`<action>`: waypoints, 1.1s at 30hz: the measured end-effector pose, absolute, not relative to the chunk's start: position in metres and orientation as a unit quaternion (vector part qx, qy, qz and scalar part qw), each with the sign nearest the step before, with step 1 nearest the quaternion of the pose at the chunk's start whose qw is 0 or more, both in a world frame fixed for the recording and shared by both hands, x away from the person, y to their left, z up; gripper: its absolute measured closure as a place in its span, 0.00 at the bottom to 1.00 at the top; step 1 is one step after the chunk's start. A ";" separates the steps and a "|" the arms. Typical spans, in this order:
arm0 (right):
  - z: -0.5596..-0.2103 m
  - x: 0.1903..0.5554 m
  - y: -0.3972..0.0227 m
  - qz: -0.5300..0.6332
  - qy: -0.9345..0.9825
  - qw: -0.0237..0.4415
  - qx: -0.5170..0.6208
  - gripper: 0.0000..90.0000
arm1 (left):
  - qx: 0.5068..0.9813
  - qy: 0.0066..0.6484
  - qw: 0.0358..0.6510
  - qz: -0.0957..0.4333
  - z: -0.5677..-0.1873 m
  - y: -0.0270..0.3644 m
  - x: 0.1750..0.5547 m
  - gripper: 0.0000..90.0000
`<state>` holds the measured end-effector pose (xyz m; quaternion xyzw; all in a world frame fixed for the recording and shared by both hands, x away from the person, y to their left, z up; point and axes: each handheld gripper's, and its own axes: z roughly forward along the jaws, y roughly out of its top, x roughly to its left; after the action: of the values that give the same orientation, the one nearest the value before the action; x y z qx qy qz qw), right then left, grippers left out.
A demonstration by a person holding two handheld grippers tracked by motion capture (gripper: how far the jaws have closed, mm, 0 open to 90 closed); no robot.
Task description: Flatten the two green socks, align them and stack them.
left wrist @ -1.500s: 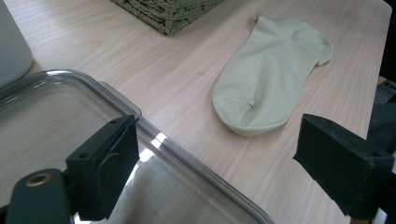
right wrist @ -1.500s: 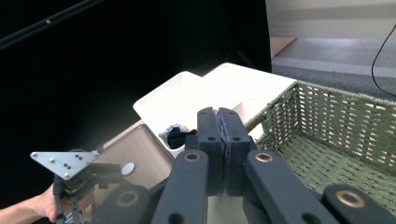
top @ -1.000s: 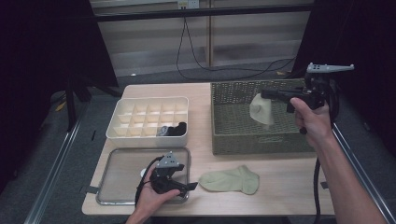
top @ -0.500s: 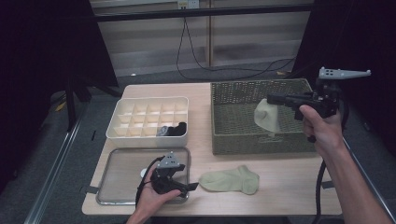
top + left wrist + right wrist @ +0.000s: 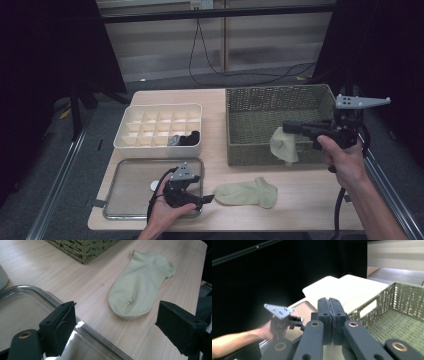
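A: Where does the pairing stand?

B: The right gripper (image 5: 290, 127), at the right of the high view, is clamped on a pale sock (image 5: 284, 145) that dangles over the front wall of the wicker basket (image 5: 250, 105). Its mate, the flat sock (image 5: 246, 193), lies on the table (image 5: 300, 200) at lower centre.

A: And the left gripper (image 5: 207, 199)?

B: Jaws spread wide, nothing between them, resting over the clear tray (image 5: 125, 175) just left of the flat sock's toe.

A: How should the carry go?

B: I'd lift the hanging sock clear of the basket rim so it doesn't snag, then lay it down aligned toe to toe on the flat one.
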<state>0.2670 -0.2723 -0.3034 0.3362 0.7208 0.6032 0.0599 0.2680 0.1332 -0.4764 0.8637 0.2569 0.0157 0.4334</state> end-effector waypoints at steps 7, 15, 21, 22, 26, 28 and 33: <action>-0.330 0.258 -0.265 0.595 0.727 0.041 0.340 0.99 | 0.869 0.242 0.431 0.013 -0.478 0.123 0.264 0.30; -0.369 0.258 -0.250 0.578 0.739 0.012 0.346 0.99 | 0.873 0.221 0.435 0.006 -0.478 0.113 0.258 0.48; -0.391 0.261 -0.241 0.563 0.749 -0.006 0.350 0.99 | 0.879 0.205 0.431 -0.002 -0.482 0.105 0.259 0.64; -0.394 0.261 -0.240 0.562 0.749 -0.010 0.352 0.99 | 0.878 0.207 0.431 0.000 -0.482 0.103 0.260 0.67; -0.406 0.264 -0.237 0.554 0.752 -0.022 0.358 0.99 | 0.880 0.201 0.431 0.010 -0.483 0.099 0.261 0.74; -0.414 0.265 -0.233 0.550 0.753 -0.029 0.360 0.99 | 0.882 0.197 0.428 0.006 -0.484 0.097 0.260 0.76; -0.431 0.268 -0.213 0.533 0.766 -0.054 0.356 0.99 | 0.886 0.194 0.420 0.003 -0.486 0.094 0.260 0.77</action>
<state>0.2679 -0.2129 -0.4310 0.3560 0.7656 0.5331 -0.0536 0.2597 0.0944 -0.4862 0.8864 0.1945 0.0033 0.4201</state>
